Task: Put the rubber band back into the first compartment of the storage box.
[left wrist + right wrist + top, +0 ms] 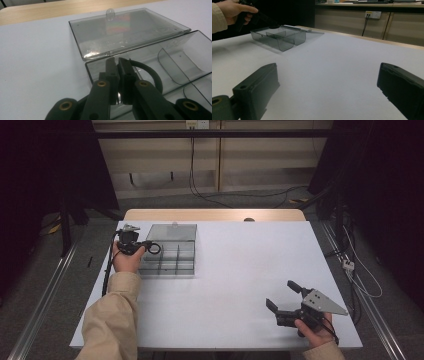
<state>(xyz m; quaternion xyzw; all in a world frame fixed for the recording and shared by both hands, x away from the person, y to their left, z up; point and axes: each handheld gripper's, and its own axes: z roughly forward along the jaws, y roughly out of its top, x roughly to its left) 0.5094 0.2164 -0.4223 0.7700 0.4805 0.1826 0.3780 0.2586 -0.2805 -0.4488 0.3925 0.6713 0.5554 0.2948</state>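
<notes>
Step in hand, by the look of it: placing a black ring (154,248) into the clear compartment box (167,264). Left claw (117,72) clamped on the ring, jaws drawn nearly together around its band in the left gripper view, with the rest of the loop curving off toward 3 o'clock above the box's near-left cell. Seen from the high view, left claw (145,246) at about 9 o'clock on the white worktop (235,270), hovering over the left edge of the box, ring out past the jaw tips over the open tray. Box lid (127,31) thrown back flat on the worktop, toward 12 o'clock from the tray, hinge side touching the tray wall. Curved dividers (172,66) splitting the tray into cells, each apparently empty. Right claw (283,296) resting well apart at about 5 o'clock, jaws spread wide and holding nothing, pointed across bare worktop toward the distant box (279,37).

Next move, as a judgement: lower the ring into the chosen cell, clear of wall and divider, then part the jaws to drop it flat. Afterwards, probably swinging the lid shut, perhaps with the idle right claw steadying the tray.
</notes>
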